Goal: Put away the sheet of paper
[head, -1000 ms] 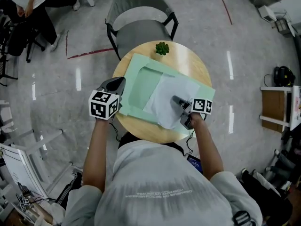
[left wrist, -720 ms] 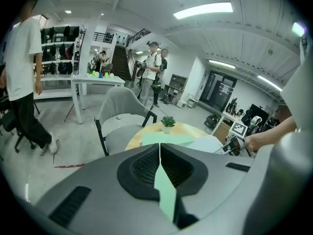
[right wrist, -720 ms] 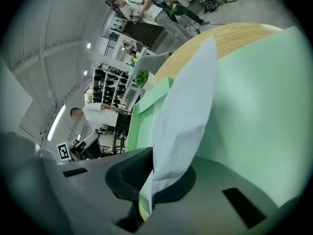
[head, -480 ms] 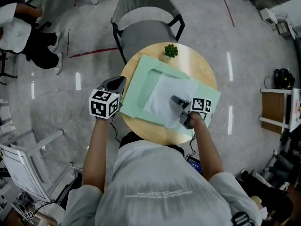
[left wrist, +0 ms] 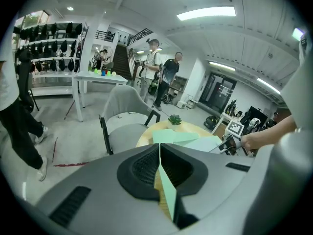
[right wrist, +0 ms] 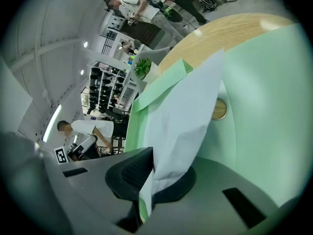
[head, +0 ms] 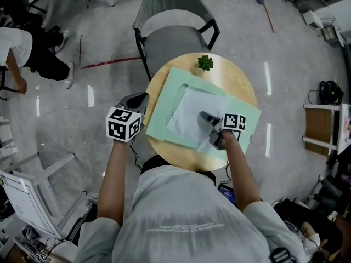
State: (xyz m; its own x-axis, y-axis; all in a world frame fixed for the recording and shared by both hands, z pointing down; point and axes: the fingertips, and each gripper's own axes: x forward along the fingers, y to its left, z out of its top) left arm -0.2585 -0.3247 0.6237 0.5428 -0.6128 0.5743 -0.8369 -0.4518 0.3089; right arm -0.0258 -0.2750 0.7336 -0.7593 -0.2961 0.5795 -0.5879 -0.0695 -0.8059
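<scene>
A white sheet of paper (head: 189,116) lies on an open pale green folder (head: 164,114) on the round wooden table (head: 241,86). My right gripper (head: 204,115) is shut on the paper's near right part; in the right gripper view the paper (right wrist: 181,121) runs straight out from the closed jaws (right wrist: 149,180) over the folder (right wrist: 264,106), beside a brass snap (right wrist: 219,109). My left gripper (head: 140,100) is shut on the folder's left edge, and the thin green edge (left wrist: 166,185) shows pinched between its pads (left wrist: 160,155).
A small potted plant (head: 205,63) stands at the table's far rim. A grey chair (head: 170,34) sits just beyond the table. A person (head: 22,53) bends at the far left, and white furniture (head: 323,125) stands to the right.
Both grips are unchanged and the paper and folder lie as before. The head view has drifted a little, and the person at the far left has moved and bent down.
</scene>
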